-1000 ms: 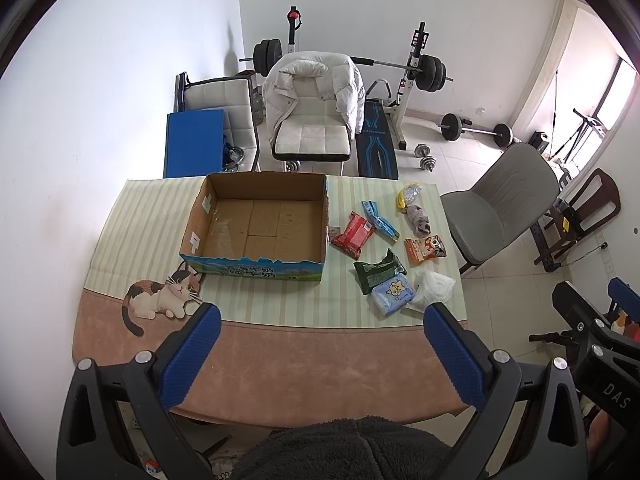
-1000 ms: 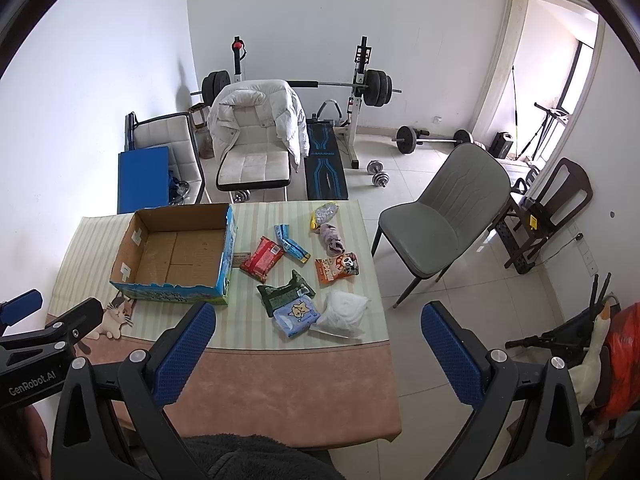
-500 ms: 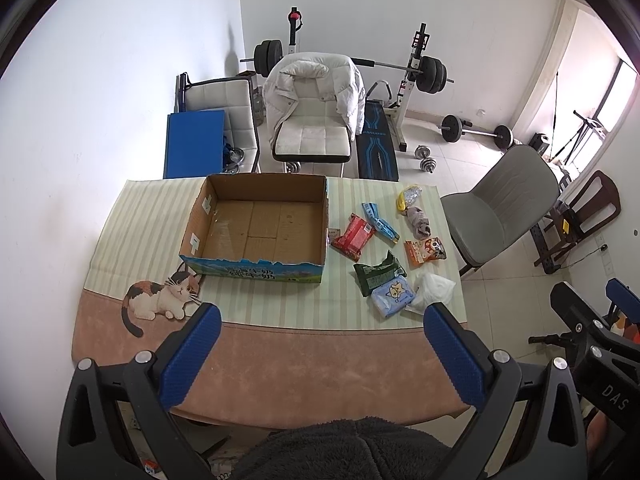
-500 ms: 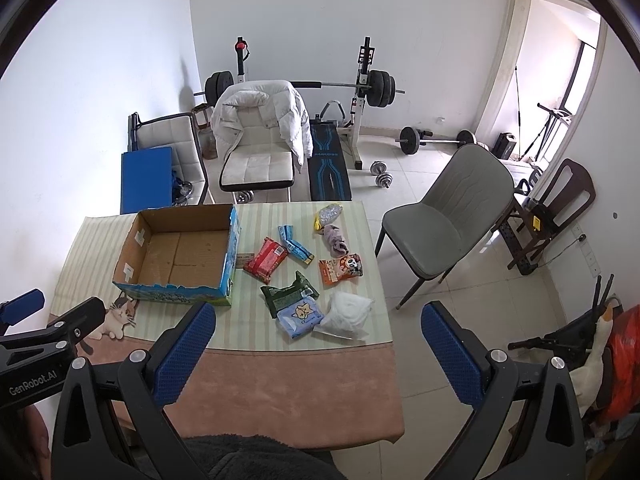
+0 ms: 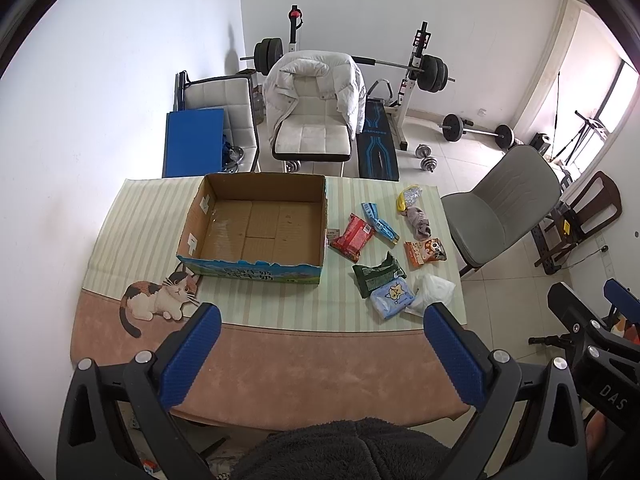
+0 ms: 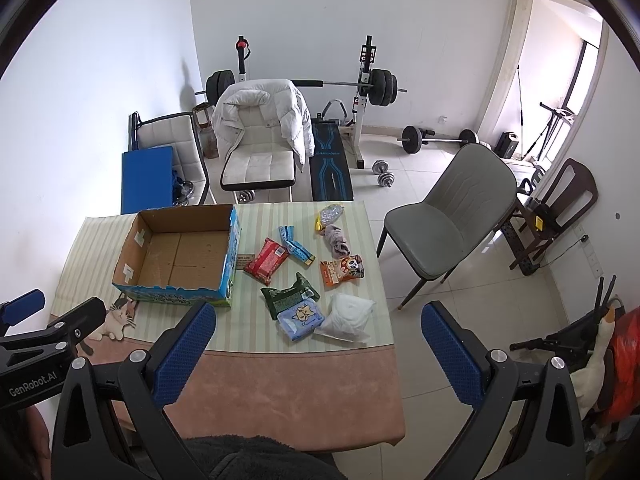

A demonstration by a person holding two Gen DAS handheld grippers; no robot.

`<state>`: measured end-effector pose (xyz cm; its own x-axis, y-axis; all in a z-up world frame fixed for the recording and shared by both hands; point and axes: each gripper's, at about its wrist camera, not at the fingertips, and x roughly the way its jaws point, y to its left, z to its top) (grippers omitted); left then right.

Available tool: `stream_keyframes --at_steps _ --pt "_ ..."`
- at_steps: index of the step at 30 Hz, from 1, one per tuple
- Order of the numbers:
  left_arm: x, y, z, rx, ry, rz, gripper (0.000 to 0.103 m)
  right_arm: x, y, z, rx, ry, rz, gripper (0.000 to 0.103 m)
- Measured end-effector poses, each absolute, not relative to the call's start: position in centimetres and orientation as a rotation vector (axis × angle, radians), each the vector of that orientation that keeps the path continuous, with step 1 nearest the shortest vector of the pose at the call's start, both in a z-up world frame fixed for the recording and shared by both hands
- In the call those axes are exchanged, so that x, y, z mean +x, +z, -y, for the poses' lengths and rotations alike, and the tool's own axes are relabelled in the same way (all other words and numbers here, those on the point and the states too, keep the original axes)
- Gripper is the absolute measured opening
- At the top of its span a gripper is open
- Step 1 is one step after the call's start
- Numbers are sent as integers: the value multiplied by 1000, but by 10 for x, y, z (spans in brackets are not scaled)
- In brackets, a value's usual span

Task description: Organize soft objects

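An open, empty cardboard box [image 5: 256, 228] [image 6: 180, 256] stands on the striped table mat [image 5: 132, 216]. To its right lie several soft packs: a red pack [image 5: 352, 236] [image 6: 266, 260], a blue strip pack [image 5: 378, 224], a green pack [image 5: 378, 278] [image 6: 290, 294], a light blue tissue pack [image 5: 392, 300] [image 6: 300, 318], a white plastic bag [image 5: 434, 290] [image 6: 350, 316], an orange snack bag [image 5: 424, 252] [image 6: 340, 270], a grey cloth [image 5: 418, 222] [image 6: 336, 240] and a yellow-tipped clear bag [image 5: 410, 196]. My left gripper [image 5: 320, 328] and right gripper [image 6: 316, 328] are open and empty, high above the table's near edge.
A grey chair [image 6: 448, 216] stands right of the table. A white padded chair with a jacket [image 5: 316, 112], a blue board [image 5: 194, 142], a weight bench and barbells [image 6: 436, 136] are behind. A cat picture [image 5: 160, 300] is printed on the mat.
Both views have shifted only slightly; the right gripper has drifted a little so the table sits marginally lower and to the right. Nothing on the table has moved.
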<state>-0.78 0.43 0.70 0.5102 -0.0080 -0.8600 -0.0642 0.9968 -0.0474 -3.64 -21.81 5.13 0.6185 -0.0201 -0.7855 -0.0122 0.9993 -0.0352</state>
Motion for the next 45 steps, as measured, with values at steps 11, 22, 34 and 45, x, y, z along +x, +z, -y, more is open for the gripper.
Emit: stream_keyframes --at_steps 11,22,34,45 --pt "63 -55 22 10 69 -1095 103 26 -13 251 27 -61 -1016 103" --pt "159 -224 81 261 20 -1335 103 159 -225 315 21 -44 -1382 103" --pt "196 -349 149 486 -271 -1494 100 231 -422 331 227 -58 -1722 103" --pt "259 -386 169 549 -246 -1517 100 203 -451 344 237 41 -1809 78"
